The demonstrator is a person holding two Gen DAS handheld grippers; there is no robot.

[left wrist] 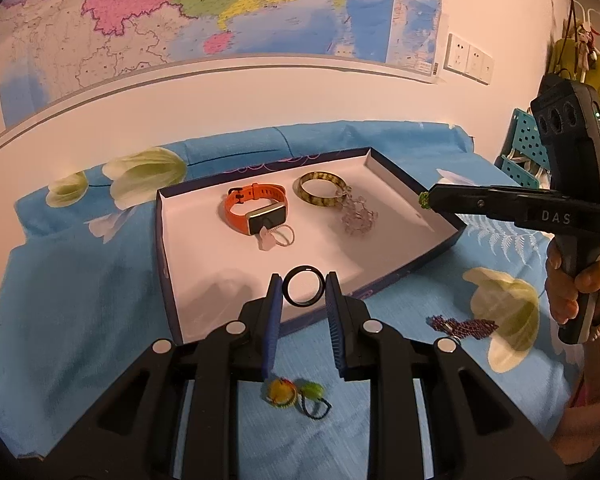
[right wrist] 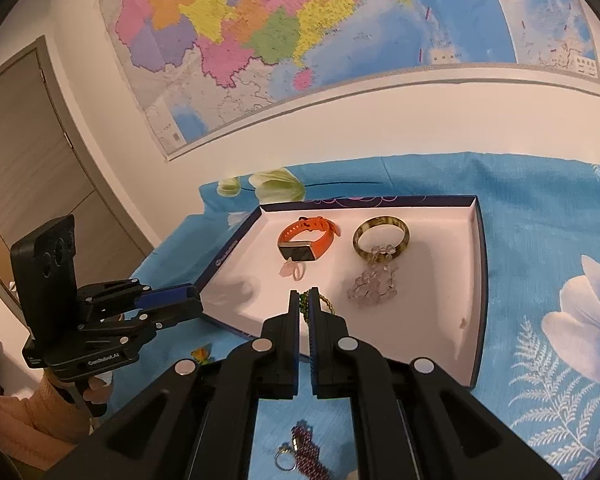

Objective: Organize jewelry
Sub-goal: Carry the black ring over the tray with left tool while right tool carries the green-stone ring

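My left gripper [left wrist: 303, 289] is shut on a black ring [left wrist: 304, 286] and holds it over the near edge of the shallow blue box [left wrist: 164, 248] with a white floor. My right gripper [right wrist: 305, 300] is shut on a green beaded piece [right wrist: 303, 301] with a gold chain, above the box's near part [right wrist: 236, 328]. In the box lie an orange watch [left wrist: 256, 209], a brown bangle [left wrist: 322, 189], a clear bead bracelet [left wrist: 358, 216] and a small pink ring [left wrist: 276, 238].
On the blue flowered cloth [left wrist: 80, 300] near me lie a purple beaded piece with a ring [left wrist: 462, 326] and a yellow-green hair tie [left wrist: 296, 394]. A wall with a map [left wrist: 220, 12] stands behind. A teal rack [left wrist: 526, 152] is at the right.
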